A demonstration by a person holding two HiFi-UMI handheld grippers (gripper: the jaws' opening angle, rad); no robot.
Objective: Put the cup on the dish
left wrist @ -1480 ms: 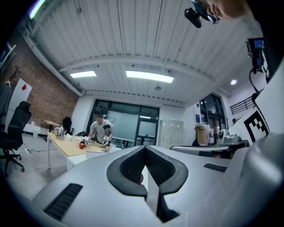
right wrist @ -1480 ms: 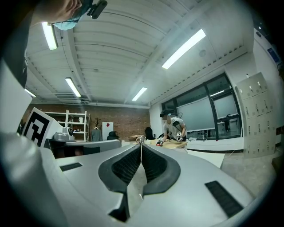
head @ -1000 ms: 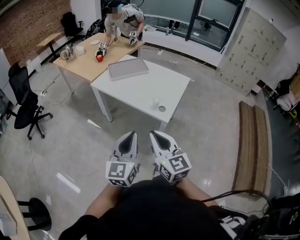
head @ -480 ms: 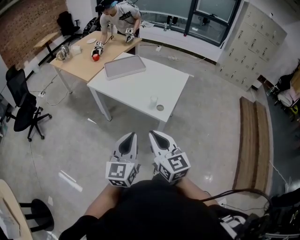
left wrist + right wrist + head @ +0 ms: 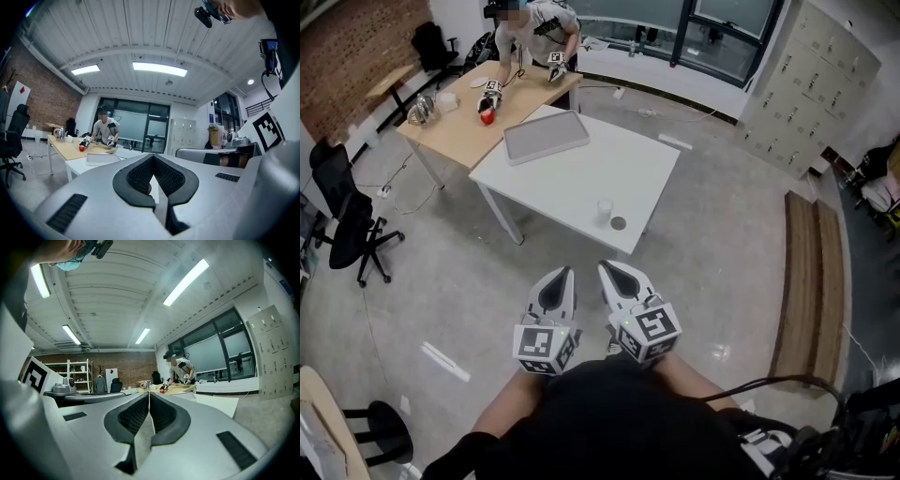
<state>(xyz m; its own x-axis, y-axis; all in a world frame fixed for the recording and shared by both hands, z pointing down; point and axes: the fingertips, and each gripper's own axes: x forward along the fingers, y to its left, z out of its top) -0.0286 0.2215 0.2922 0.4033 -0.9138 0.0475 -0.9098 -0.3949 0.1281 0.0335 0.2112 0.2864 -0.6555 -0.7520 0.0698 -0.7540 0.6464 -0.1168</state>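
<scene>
Grey floor (image 5: 441, 281) fills most of the head view, with a white tabletop (image 5: 572, 178) well ahead of both grippers. Only this view shows the cup (image 5: 604, 209): it stands upright near the tabletop's near edge, just beside the dish (image 5: 619, 224) and not on it. A tray (image 5: 546, 137) lies at the far corner. Behind it a person (image 5: 534, 23) leans over a wooden table (image 5: 450, 127).

The left gripper view adds ceiling lights (image 5: 159, 69) and looks level across the room at the same person, small in the distance. The right gripper view adds a brick wall (image 5: 126, 369) with a shelf (image 5: 77, 373) in front of it.

The left hand-held gripper (image 5: 562, 273) is held low, close to the body, well short of the tabletop. Its own view shows the jaw tips meeting with nothing between them. The right hand-held gripper (image 5: 608, 268) sits just beside it, jaws pressed together along their length, also empty. Neither touches anything.
</scene>
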